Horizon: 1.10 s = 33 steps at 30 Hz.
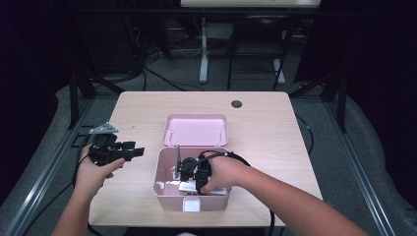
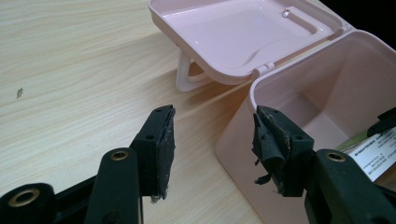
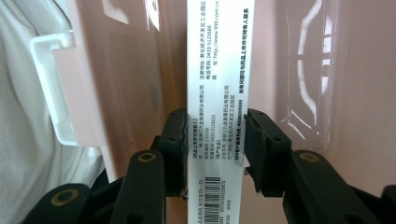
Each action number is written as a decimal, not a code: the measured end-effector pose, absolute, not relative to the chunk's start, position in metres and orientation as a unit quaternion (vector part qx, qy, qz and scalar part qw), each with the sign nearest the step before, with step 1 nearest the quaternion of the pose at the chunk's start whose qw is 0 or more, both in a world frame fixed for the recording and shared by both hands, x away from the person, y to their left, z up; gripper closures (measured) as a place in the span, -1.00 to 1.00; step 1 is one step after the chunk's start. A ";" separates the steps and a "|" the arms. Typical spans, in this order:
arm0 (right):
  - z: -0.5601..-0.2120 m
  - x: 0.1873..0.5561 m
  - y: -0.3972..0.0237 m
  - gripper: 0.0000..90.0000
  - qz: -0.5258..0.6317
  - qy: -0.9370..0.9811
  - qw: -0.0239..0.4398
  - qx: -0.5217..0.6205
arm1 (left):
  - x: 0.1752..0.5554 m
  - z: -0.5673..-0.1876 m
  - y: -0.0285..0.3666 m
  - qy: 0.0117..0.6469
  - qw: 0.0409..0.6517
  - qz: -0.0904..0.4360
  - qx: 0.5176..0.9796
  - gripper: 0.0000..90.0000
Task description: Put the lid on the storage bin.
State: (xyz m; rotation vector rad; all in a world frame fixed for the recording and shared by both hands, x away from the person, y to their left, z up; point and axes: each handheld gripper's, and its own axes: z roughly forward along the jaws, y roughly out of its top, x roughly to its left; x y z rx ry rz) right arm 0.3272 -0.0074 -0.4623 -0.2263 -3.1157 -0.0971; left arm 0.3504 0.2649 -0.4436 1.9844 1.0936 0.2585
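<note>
Inside pink box – right tongs clamp white carton, left idle

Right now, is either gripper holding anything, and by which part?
The right gripper grips a white printed box across its narrow sides, inside the pink case. The left gripper holds nothing.

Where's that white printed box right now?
The white printed box sits inside the pink case, pinched between the right gripper jaws, near the table's front edge.
</note>
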 end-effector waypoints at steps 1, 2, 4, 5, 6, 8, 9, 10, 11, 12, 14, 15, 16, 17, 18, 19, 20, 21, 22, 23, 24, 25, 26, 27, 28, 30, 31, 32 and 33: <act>-0.462 0.327 -0.008 0.37 -0.033 -0.997 0.009 -0.072 | 0.350 -0.444 0.265 0.435 0.417 0.103 0.791 0.07; -0.462 0.327 -0.008 0.37 -0.033 -0.997 0.011 -0.071 | 0.350 -0.444 0.265 0.436 0.417 0.103 0.791 0.07; -0.463 0.327 -0.008 0.37 -0.034 -0.997 0.014 -0.068 | 0.350 -0.444 0.265 0.436 0.416 0.103 0.791 0.07; -0.462 0.327 -0.008 0.37 -0.032 -0.997 0.016 -0.065 | 0.350 -0.444 0.265 0.436 0.416 0.103 0.791 0.07; -0.462 0.327 -0.008 0.37 -0.031 -0.997 0.018 -0.063 | 0.350 -0.444 0.265 0.434 0.416 0.103 0.792 0.07; -0.462 0.327 -0.008 0.38 -0.031 -0.998 0.019 -0.059 | 0.350 -0.444 0.265 0.436 0.416 0.102 0.792 0.07; -0.462 0.328 -0.008 0.38 -0.030 -0.998 0.021 -0.055 | 0.350 -0.444 0.265 0.436 0.416 0.102 0.791 0.07; -0.462 0.327 -0.008 0.38 -0.030 -0.998 0.023 -0.046 | 0.350 -0.444 0.264 0.436 0.416 0.102 0.791 0.07; -0.462 0.327 -0.008 0.38 -0.030 -0.998 0.023 -0.046 | 0.350 -0.444 0.264 0.436 0.416 0.102 0.791 0.07; -0.462 0.327 -0.007 0.38 -0.027 -0.998 0.023 -0.045 | 0.350 -0.444 0.265 0.436 0.416 0.102 0.791 0.07; -0.462 0.327 -0.007 0.38 -0.026 -0.998 0.024 -0.047 | 0.350 -0.444 0.265 0.435 0.416 0.101 0.792 0.07; -0.462 0.327 -0.007 0.37 -0.027 -0.998 0.023 -0.048 | 0.350 -0.444 0.265 0.435 0.417 0.103 0.791 0.07; -0.462 0.327 -0.007 0.37 -0.028 -0.998 0.023 -0.049 | 0.350 -0.444 0.265 0.436 0.417 0.103 0.791 0.07; -0.462 0.327 -0.007 0.37 -0.028 -0.998 0.023 -0.050 | 0.350 -0.444 0.265 0.436 0.417 0.103 0.791 0.07; -0.462 0.327 -0.007 0.37 -0.028 -0.998 0.023 -0.049 | 0.350 -0.444 0.265 0.436 0.417 0.103 0.791 0.07; -0.462 0.327 -0.007 0.37 -0.029 -0.998 0.023 -0.050 | 0.350 -0.444 0.265 0.436 0.417 0.103 0.791 0.07; -0.463 0.327 -0.007 0.37 -0.029 -0.998 0.023 -0.049 | 0.350 -0.444 0.265 0.436 0.417 0.103 0.791 0.07; -0.463 0.327 -0.007 0.37 -0.029 -0.998 0.023 -0.049 | 0.350 -0.444 0.265 0.436 0.417 0.103 0.791 0.07; -0.463 0.327 -0.007 0.37 -0.029 -0.998 0.022 -0.049 | 0.350 -0.444 0.265 0.436 0.417 0.103 0.791 0.07; -0.463 0.327 -0.007 0.37 -0.029 -0.998 0.022 -0.049 | 0.350 -0.444 0.265 0.436 0.417 0.103 0.791 0.07; -0.463 0.327 -0.007 0.37 -0.029 -0.998 0.022 -0.049 | 0.350 -0.444 0.265 0.436 0.417 0.103 0.791 0.07; -0.463 0.327 -0.007 0.37 -0.029 -0.998 0.022 -0.049 | 0.350 -0.444 0.265 0.436 0.417 0.103 0.791 0.07; -0.463 0.327 -0.007 0.37 -0.030 -0.998 0.025 -0.051 | 0.350 -0.444 0.265 0.436 0.417 0.103 0.791 0.07; -0.463 0.327 -0.007 0.37 -0.029 -0.998 0.024 -0.050 | 0.350 -0.444 0.265 0.436 0.417 0.103 0.791 0.07; -0.463 0.326 -0.007 0.37 -0.029 -0.998 0.023 -0.049 | 0.351 -0.444 0.265 0.435 0.417 0.103 0.791 0.07; -0.463 0.326 -0.007 0.37 -0.029 -0.998 0.024 -0.046 | 0.351 -0.444 0.265 0.436 0.417 0.103 0.791 0.07; -0.463 0.326 -0.007 0.37 -0.030 -0.998 0.023 -0.044 | 0.351 -0.444 0.265 0.435 0.417 0.103 0.791 0.07; -0.462 0.326 -0.007 0.37 -0.028 -0.998 0.023 -0.043 | 0.351 -0.444 0.265 0.435 0.417 0.102 0.791 0.07; -0.462 0.326 -0.007 0.37 -0.028 -0.998 0.023 -0.043 | 0.351 -0.444 0.265 0.435 0.417 0.102 0.791 0.07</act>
